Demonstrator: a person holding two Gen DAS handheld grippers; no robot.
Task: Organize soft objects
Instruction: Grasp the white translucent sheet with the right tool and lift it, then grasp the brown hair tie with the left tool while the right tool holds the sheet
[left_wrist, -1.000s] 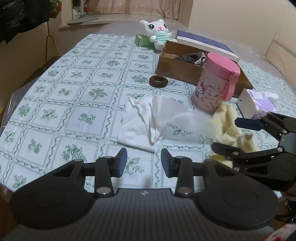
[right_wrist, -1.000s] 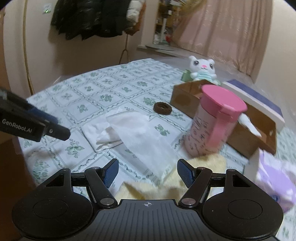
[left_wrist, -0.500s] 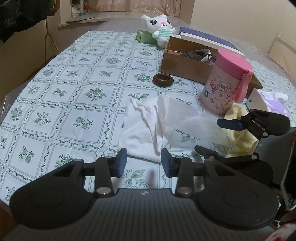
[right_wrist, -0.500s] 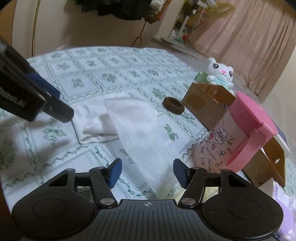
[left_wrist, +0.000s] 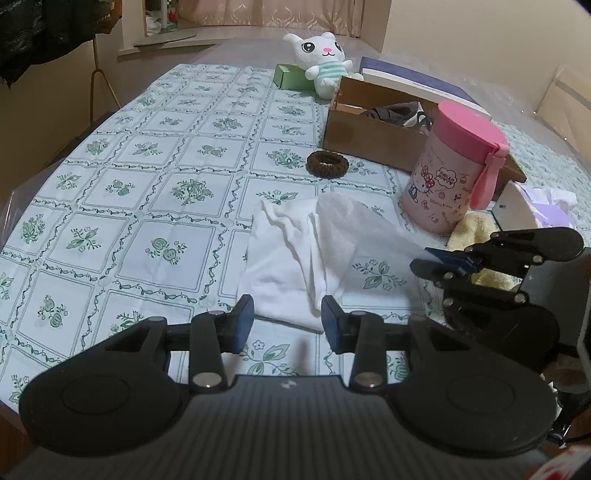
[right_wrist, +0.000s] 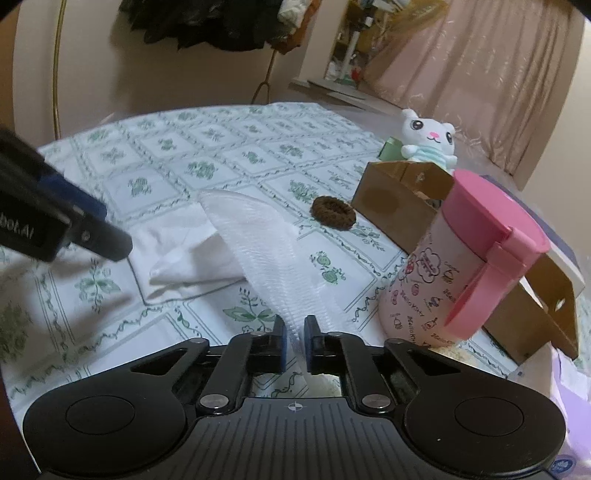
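— Where do we have the gauzy sheet (right_wrist: 258, 254)?
— Our right tongs (right_wrist: 294, 345) pinch its near end, lifted off the white cloth (left_wrist: 280, 266) on the surface (left_wrist: 147, 192).
— And our left tongs (left_wrist: 287, 323)?
— Spread apart, holding nothing, just before that cloth.

Desk (left_wrist: 155, 236), covered by a green-and-white floral check cloth. Lying on it: crumpled white cloth (left_wrist: 280, 258); brown hair scrunchie (left_wrist: 327, 165); pink lidded cartoon-print jar (left_wrist: 452, 173), upright; open cardboard box (left_wrist: 369, 138); white plush rabbit (left_wrist: 323, 62) beside a small green box (left_wrist: 288, 76); yellow towel (left_wrist: 471, 230) just beside the jar.
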